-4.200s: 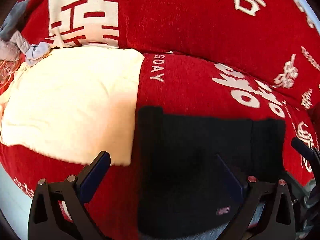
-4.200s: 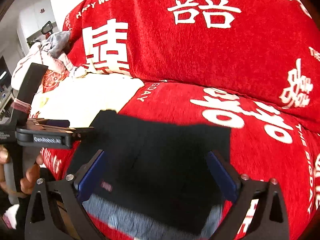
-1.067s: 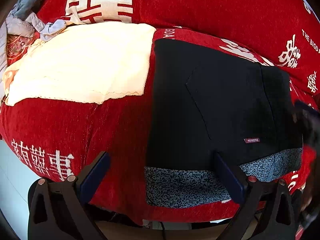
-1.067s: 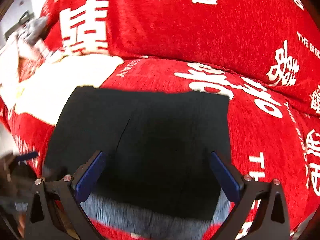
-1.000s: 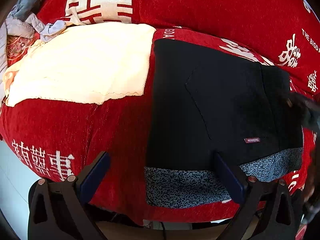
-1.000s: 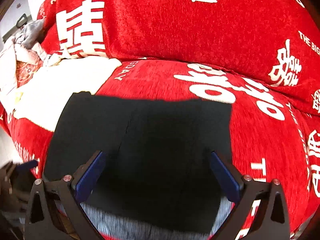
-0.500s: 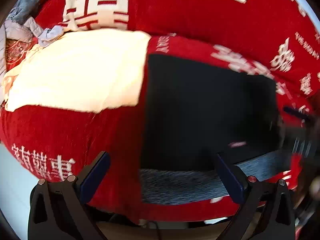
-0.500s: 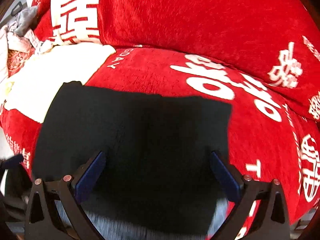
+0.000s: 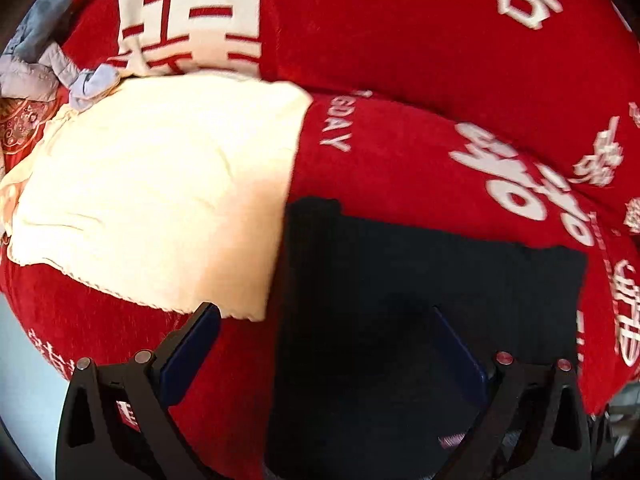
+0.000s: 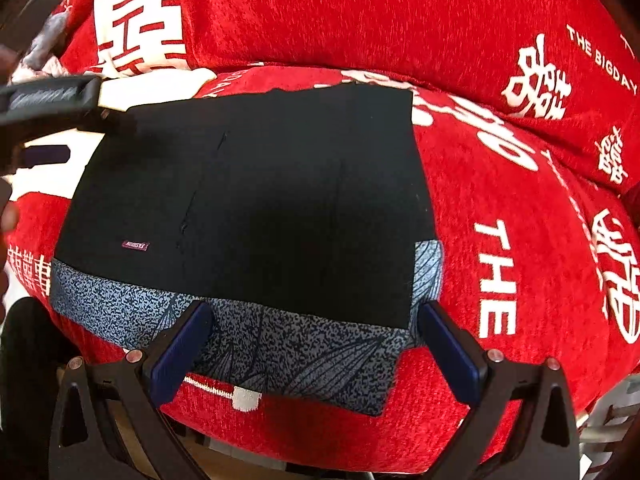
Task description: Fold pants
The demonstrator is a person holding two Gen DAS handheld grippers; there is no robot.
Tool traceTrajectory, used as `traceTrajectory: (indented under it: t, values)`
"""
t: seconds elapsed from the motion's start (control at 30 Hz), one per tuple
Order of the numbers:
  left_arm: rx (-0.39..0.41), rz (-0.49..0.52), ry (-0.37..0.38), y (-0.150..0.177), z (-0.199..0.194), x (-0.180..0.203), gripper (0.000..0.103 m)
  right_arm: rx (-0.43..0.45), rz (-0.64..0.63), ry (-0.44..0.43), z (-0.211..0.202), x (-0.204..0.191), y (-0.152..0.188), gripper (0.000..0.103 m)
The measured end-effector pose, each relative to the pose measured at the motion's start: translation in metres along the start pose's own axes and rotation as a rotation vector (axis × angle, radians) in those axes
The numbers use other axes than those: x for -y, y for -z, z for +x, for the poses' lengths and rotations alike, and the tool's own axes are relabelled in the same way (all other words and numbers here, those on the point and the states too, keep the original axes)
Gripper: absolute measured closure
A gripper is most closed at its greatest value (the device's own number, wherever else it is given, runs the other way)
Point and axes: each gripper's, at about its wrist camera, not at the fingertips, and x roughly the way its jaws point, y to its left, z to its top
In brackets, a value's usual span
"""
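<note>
Where the pants lie: black pants [image 10: 248, 200] are folded into a flat rectangle on the seat of a red sofa cover [image 10: 520, 220] printed with white characters and English words.
Pants, near edge: a grey speckled band [image 10: 280, 340] with a leaf-like pattern shows along the near side, hanging a little over the front of the seat; a small label [image 10: 135, 245] sits on the black cloth near its left side.
Pants, far edge: straight, lying just short of the seam where the seat meets the backrest.
Right gripper [image 10: 316, 344]: fingers spread wide with nothing between them, hovering over the near band of the pants; its blue pads [image 10: 180, 352] stand to either side of the band's middle part.
Left gripper [image 9: 324, 356]: fingers likewise spread wide and empty; the left finger is over the red cover near the cream cloth's corner, the right finger over the black cloth. Whether the tips touch the fabric I cannot tell.
Left gripper seen from the right wrist: its dark body [image 10: 52, 100] reaches in from the left, tip at the far left corner of the pants; part of a hand [image 10: 8, 212] shows blurred at the left edge.
Cream cloth [image 9: 160, 192]: spread flat on the seat just left of the pants, its right edge touching or slightly tucked beside the black cloth.
Far left: a heap of pale grey and blue clothing [image 9: 44, 64] against the backrest.
Image quality: the left wrist view is somewhat blurred.
</note>
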Motion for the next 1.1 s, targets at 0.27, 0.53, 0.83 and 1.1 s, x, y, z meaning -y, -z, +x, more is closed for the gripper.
traceTrajectory:
  t: [0.27,0.53,0.83,1.1]
  values:
    - [-0.005,0.046,-0.015,0.017,0.002,0.004,0.000,0.010,0.009,-0.006,-0.009,0.002,0.000,0.000]
    - [0.082,0.069,0.025,0.056,-0.042,-0.005,0.000,0.046,-0.003,0.033,-0.030,-0.008,0.003,0.000]
    - [0.146,0.072,0.052,0.099,-0.068,-0.006,0.000,0.056,0.040,0.070,-0.036,-0.012,0.009,0.000]
    - [0.228,0.069,0.063,0.110,-0.083,-0.005,0.000,0.063,0.030,0.106,-0.043,-0.020,0.011,0.000]
